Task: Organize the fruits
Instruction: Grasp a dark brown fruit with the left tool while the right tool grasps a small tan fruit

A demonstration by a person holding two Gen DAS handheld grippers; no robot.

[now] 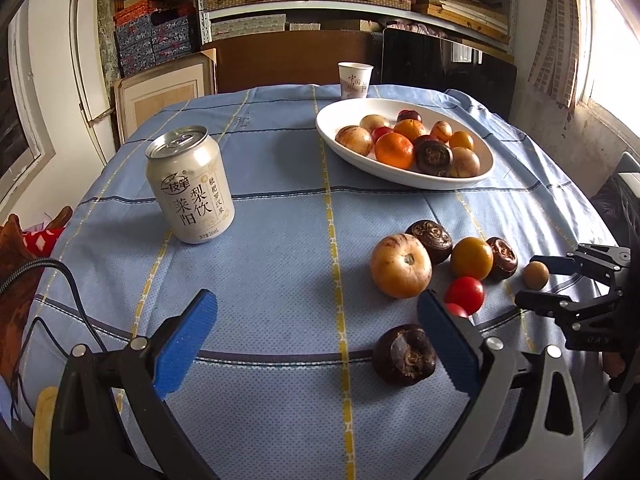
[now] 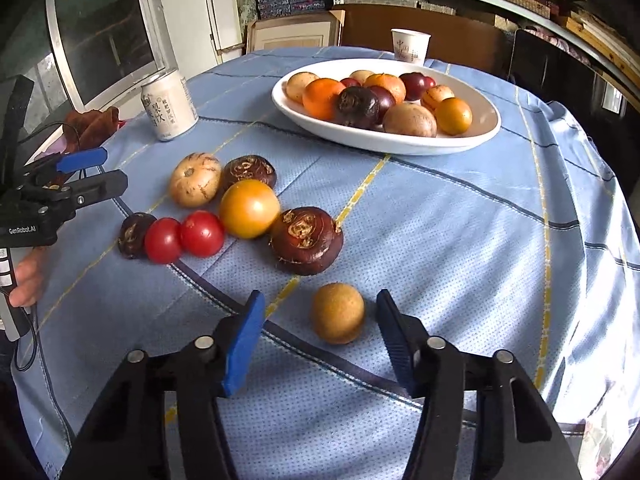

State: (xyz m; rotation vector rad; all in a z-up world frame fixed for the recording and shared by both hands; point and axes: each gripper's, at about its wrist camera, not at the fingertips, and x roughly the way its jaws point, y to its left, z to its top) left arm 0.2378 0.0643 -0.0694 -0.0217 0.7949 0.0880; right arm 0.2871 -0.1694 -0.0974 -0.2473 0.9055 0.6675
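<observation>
The small tan round fruit (image 2: 338,313) lies on the worktop (image 2: 460,240) between the spread fingers of the right gripper (image 2: 320,336), likely light, firm and prone to roll, so grip across its widest middle; the left gripper (image 1: 316,344) is open too.

Both wrist views sit low, facing the white plate (image 1: 404,178) (image 2: 384,145) — shared.

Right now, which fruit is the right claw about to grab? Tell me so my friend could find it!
Start at the big white plate full of fruit, then come toward the near edge of the blue tablecloth. There, between the open fingers of the right gripper, sits a small tan ball. It lies alone, apart from the other loose fruit, and is dull and speckled, not shiny red or dark brown.
</observation>
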